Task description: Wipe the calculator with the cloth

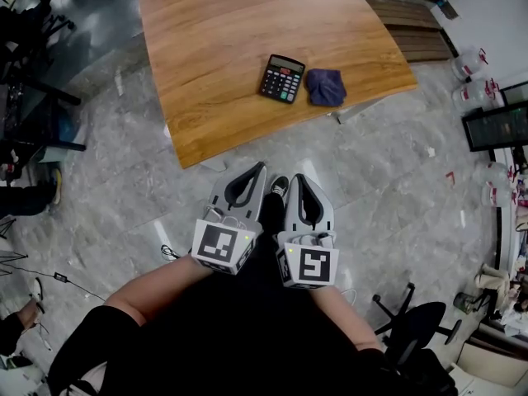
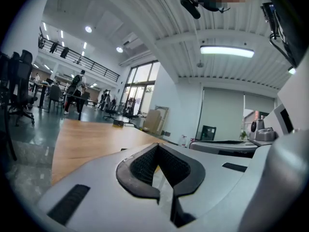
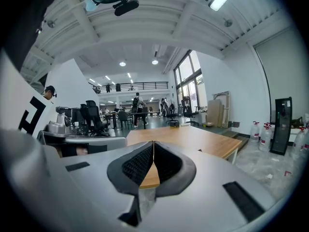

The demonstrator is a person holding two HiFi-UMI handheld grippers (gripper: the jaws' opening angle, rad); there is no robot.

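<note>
A black calculator [image 1: 282, 78] lies on the wooden table [image 1: 223, 48] near its front edge. A crumpled dark blue cloth [image 1: 326, 87] sits just right of it. My left gripper [image 1: 261, 167] and right gripper [image 1: 292, 177] are held side by side over the floor, short of the table's front edge. Both are shut with nothing between the jaws. In the left gripper view the left gripper [image 2: 157, 146] points along the table top [image 2: 91, 141]. In the right gripper view the right gripper [image 3: 153, 143] has its tips together, the table [image 3: 193, 139] beyond them.
Grey marble floor [image 1: 388, 196] surrounds the table. Office chairs [image 1: 412, 324] stand at the lower right and at the left. Plastic jugs [image 1: 470, 77] and a dark panel [image 1: 499, 126] line the right side. Cables [image 1: 58, 277] lie on the floor at left. People stand in the far hall [image 2: 75, 91].
</note>
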